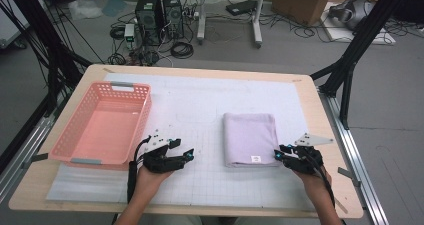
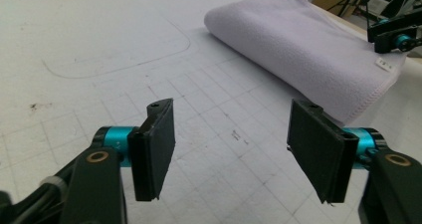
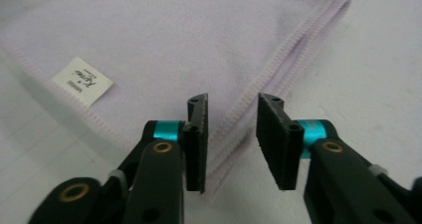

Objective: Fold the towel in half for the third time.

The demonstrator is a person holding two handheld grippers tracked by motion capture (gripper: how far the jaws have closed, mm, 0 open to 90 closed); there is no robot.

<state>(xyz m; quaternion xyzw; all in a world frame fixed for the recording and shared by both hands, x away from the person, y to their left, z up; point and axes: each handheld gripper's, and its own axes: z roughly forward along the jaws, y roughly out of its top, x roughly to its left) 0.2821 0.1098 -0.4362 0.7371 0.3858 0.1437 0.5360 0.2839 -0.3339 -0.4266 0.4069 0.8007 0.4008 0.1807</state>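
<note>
- Folded lilac fleece towel [image 1: 250, 139] lying flat on the white gridded mat [image 1: 200, 110], right of centre; soft napped pile, stitched hem, rounded fold on the far edge.
- Small white rectangular label [image 3: 82, 81] sewn near the towel's near right corner.
- Right gripper [image 3: 231, 134] at that corner: flat black pads parted by a narrow gap, straddling the layered stitched edge, nothing clamped.
- Left gripper [image 2: 231, 149] over bare mat, left of the towel and apart from it: jaws spread wide, nothing between; teal collars behind the rectangular pads.
- Pink plastic lattice basket [image 1: 137, 115] with grey handles, rectangular, on the table's left side, just beyond the left gripper.
- Light wooden tabletop [image 1: 320, 135] with rounded corners showing around the mat.
- Faint pencilled rounded-rectangle outline [image 2: 124, 59] on the mat beside the towel.
</note>
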